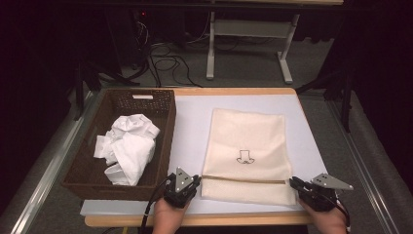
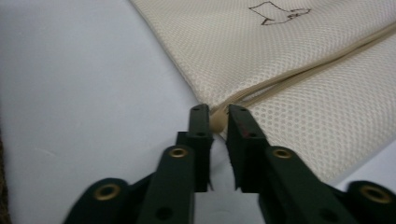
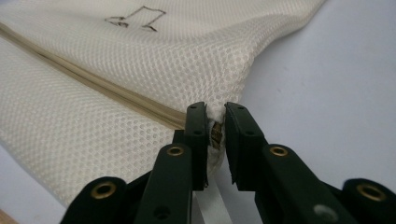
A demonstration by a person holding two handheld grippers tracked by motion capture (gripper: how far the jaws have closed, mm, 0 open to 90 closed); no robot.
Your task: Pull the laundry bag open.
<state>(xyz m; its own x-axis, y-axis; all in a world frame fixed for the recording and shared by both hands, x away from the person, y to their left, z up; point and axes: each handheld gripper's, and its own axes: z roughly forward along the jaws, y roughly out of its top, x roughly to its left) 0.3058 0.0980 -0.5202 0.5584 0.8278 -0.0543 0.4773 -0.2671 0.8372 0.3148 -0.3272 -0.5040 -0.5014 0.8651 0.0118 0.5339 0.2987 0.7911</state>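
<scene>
Across the middle of the worktop point(image 1: 195, 117) lies the cream mesh laundry bag point(image 1: 248, 141), flat, its zipper seam point(image 1: 243, 178) running parallel to the near edge and a small printed outline point(image 1: 245, 157) just above it. Toward the left edge you have the brown wicker basket point(image 1: 165, 126), holding crumpled white garments point(image 1: 127, 146), close enough that they could be moved across into the bag. Your left gripper point(image 1: 196, 180) sits at the seam's left end; its jaws stand slightly apart around the tan zipper end point(image 2: 216, 122), which lies between them, and whether the pads press on it I cannot tell. Your right gripper point(image 1: 293, 182) meets the seam's right end, jaws likewise a little apart with a fold of mesh and a small brass piece point(image 3: 215, 133) between them. Holding both ends would keep the opening taut, probably so the bag can be spread or opened.
</scene>
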